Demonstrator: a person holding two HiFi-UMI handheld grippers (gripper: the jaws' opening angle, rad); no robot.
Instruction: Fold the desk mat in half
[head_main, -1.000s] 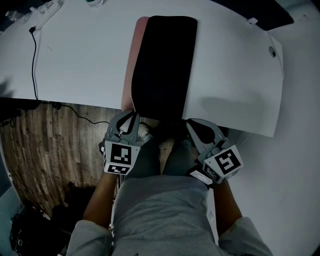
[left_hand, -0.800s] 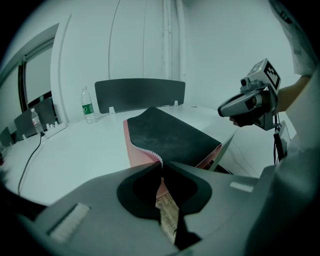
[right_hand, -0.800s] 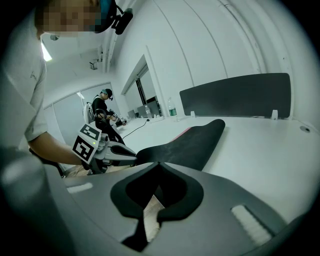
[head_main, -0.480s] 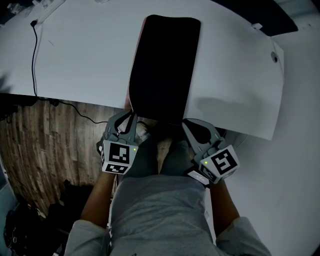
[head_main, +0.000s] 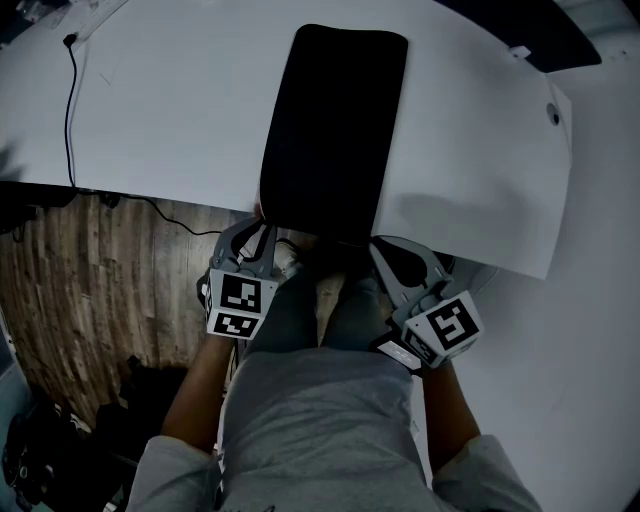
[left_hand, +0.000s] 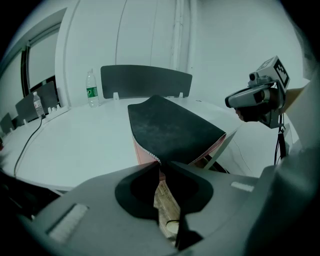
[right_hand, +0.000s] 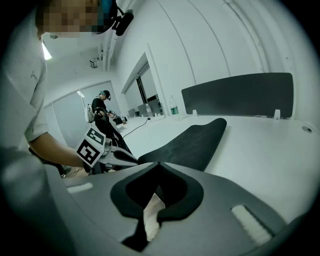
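Observation:
The desk mat (head_main: 335, 130) lies folded on the white table (head_main: 150, 110), black side up, its near end hanging over the table's front edge. A thin pink underside edge (left_hand: 142, 155) shows in the left gripper view. My left gripper (head_main: 262, 232) is at the mat's near left corner; its jaws are opening, with the corner (left_hand: 161, 167) still pinched between the tips. My right gripper (head_main: 382, 246) is closed on the near right corner, the black mat (right_hand: 192, 142) running away from its tips (right_hand: 158, 164).
A black cable (head_main: 70, 100) runs across the table's left part. A water bottle (left_hand: 91, 90) and a dark chair back (left_hand: 145, 82) stand at the far side. Wooden floor (head_main: 90, 290) lies below the front edge. Another person (right_hand: 102, 107) stands far off.
The black top layer has slid left over the pink strip, which no longer shows along the mat's left side. Both grippers stay at the near corners.

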